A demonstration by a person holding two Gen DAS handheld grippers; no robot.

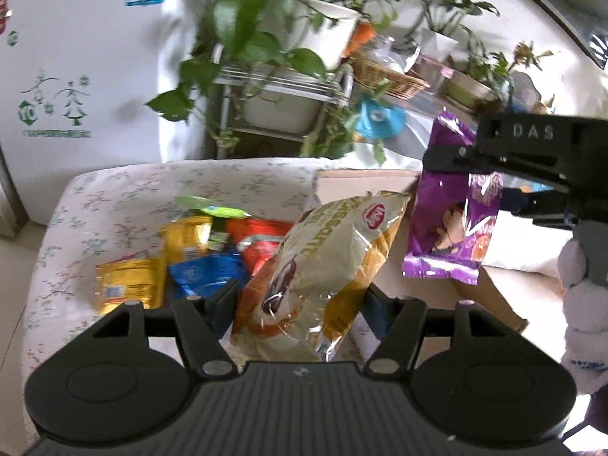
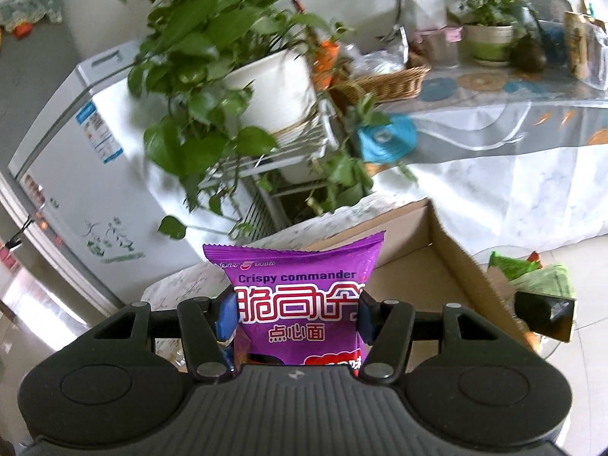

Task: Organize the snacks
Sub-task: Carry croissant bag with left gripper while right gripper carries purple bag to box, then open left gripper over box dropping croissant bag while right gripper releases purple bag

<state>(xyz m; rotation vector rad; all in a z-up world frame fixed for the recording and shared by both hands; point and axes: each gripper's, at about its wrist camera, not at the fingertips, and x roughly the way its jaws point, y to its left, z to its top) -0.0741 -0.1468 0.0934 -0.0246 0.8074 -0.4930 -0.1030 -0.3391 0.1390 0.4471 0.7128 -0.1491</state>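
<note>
The sorting looks to be in its middle stretch. Ahead and left of the left gripper (image 1: 300, 300), a small heap of loose packets (image 1: 182, 250) in yellow, blue, red and green foil lies unsorted on the white flower-print cushioned top (image 1: 95, 205), so plenty seems left to do. The left gripper itself is clamped on a cream-and-gold crinkled plastic snack bag (image 1: 323, 266), which stands tilted between its pads, lifted clear of the heap. To its right the right gripper (image 2: 296, 313) is clenched on a glossy purple foil packet (image 2: 300, 296) printed "Crispy commander", held upright with its serrated top edge above the pads; in the left wrist view the same packet hangs in the air beside the cream bag. Just beyond and right of the purple packet sits an open brown cardboard box (image 2: 448, 243), probably the destination. What floor of it shows is bare, so neither held bag is stowed yet.
</note>
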